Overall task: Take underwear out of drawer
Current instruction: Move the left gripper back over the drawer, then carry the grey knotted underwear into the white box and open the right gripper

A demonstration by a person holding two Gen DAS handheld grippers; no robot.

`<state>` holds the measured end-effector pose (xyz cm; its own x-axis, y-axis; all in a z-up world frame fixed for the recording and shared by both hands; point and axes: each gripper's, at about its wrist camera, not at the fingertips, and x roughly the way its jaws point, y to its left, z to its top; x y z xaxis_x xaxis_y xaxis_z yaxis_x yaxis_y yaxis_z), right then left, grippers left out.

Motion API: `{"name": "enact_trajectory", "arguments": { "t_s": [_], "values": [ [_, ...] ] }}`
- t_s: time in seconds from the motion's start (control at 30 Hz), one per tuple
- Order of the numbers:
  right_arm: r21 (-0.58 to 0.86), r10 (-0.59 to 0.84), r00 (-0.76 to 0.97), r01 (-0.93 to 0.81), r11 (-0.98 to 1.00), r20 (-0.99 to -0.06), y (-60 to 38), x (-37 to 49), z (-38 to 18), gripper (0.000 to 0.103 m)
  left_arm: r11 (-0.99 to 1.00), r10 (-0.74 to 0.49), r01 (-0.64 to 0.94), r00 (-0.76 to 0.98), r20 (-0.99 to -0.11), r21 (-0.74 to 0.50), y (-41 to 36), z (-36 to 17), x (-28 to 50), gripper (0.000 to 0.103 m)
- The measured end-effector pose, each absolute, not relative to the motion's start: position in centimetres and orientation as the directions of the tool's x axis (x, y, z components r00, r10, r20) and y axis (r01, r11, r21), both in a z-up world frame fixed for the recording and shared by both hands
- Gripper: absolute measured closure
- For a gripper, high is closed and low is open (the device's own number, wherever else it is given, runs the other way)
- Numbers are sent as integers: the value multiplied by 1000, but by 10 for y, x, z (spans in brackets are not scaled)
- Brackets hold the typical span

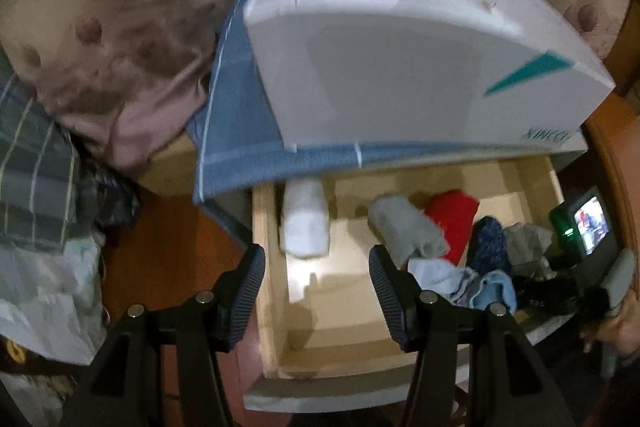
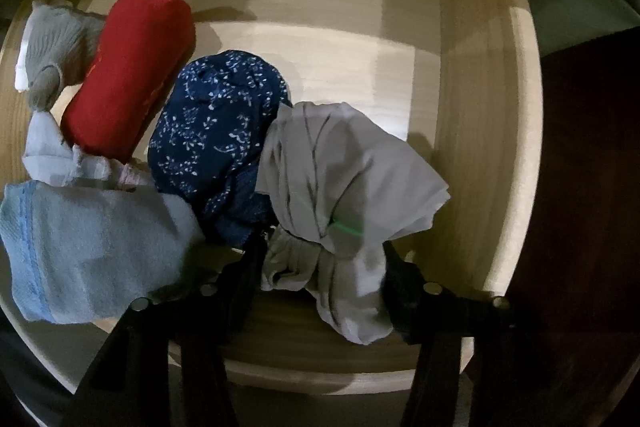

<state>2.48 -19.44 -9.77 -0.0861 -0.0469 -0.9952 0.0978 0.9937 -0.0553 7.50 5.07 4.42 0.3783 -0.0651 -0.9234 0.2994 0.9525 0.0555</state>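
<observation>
The open wooden drawer (image 1: pixel 268 267) holds rolled underwear: a white roll (image 1: pixel 306 223), a grey roll (image 1: pixel 404 227), a red roll (image 1: pixel 454 215), a navy floral piece (image 2: pixel 218 131), a pale grey striped piece (image 2: pixel 340 179) and a light blue piece (image 2: pixel 92 247). My left gripper (image 1: pixel 316 295) is open and empty above the drawer's front left. My right gripper (image 2: pixel 324 267) is low in the drawer, its jaws open on either side of the pale grey striped piece, and also shows in the left wrist view (image 1: pixel 580 291).
A white cardboard box (image 1: pixel 400 39) sits on a blue cloth (image 1: pixel 236 147) on the cabinet top above the drawer. Floral bedding (image 1: pixel 112 27), plaid cloth (image 1: pixel 36 163) and a plastic bag (image 1: pixel 44 299) lie at the left over red-brown floor (image 1: pixel 172 231).
</observation>
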Motion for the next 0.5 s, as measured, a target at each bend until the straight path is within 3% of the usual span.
{"name": "enact_trajectory", "arguments": {
  "t_s": [0.2,0.5],
  "values": [
    [-4,4,-57,136,991,-998,-199,26,-97,60,956,-43,287,357,-933,66,44,9,64,48],
    [33,25,46,176,984,-999,-202,23,-83,61,968,-24,244,344,-939,65,50,-23,57,48]
  ]
}}
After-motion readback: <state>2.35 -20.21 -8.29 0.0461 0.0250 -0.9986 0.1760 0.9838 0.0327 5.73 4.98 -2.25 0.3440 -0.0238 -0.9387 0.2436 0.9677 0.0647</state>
